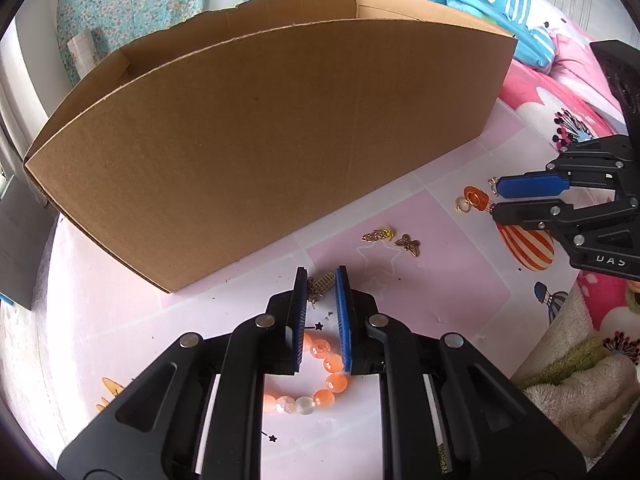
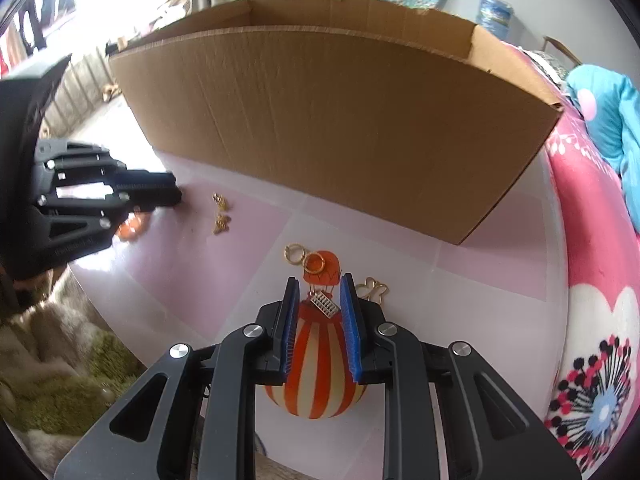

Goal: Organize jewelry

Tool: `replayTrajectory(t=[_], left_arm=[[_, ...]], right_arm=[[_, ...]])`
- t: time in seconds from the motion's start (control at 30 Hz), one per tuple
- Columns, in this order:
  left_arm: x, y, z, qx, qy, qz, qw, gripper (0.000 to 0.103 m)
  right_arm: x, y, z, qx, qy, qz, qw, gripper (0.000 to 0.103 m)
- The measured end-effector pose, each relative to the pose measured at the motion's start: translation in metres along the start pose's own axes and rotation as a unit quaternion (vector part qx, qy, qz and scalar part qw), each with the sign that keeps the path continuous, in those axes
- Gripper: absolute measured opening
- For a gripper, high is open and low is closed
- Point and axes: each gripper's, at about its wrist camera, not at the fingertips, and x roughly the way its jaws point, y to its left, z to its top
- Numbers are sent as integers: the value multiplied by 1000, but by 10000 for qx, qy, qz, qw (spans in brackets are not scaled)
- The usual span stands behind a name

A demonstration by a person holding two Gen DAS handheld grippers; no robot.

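Two small charms sit loose: each hand-held gripper, left (image 1: 322,280) and right (image 2: 319,294), narrowly parted around one (image 1: 320,285) (image 2: 323,305), unclamped, could let it slip.

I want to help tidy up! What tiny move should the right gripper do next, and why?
Probably close the right hand-held gripper: the small gold ladder-shaped charm sits between its open jaws, not yet gripped, and the cardboard box waits behind.
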Motion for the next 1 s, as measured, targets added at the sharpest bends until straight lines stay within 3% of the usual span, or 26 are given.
replayTrajectory(t=[0.1, 0.23, 0.3, 1.0], left_arm=[[-1, 1, 0, 6, 1, -13, 10000, 13], [0, 1, 1, 6, -1, -14, 10000, 13], [0, 1, 1, 0, 1, -13, 10000, 12], [-6, -2, 3, 115, -70, -56, 9999, 3]], right_arm=[[2, 0, 1, -100, 65, 22, 9999, 21], [2, 0, 3, -78, 145, 200, 9997, 6], [2, 2, 3, -105, 142, 163, 9997, 5], [-14, -8, -16, 665, -274, 357, 9968, 5]])
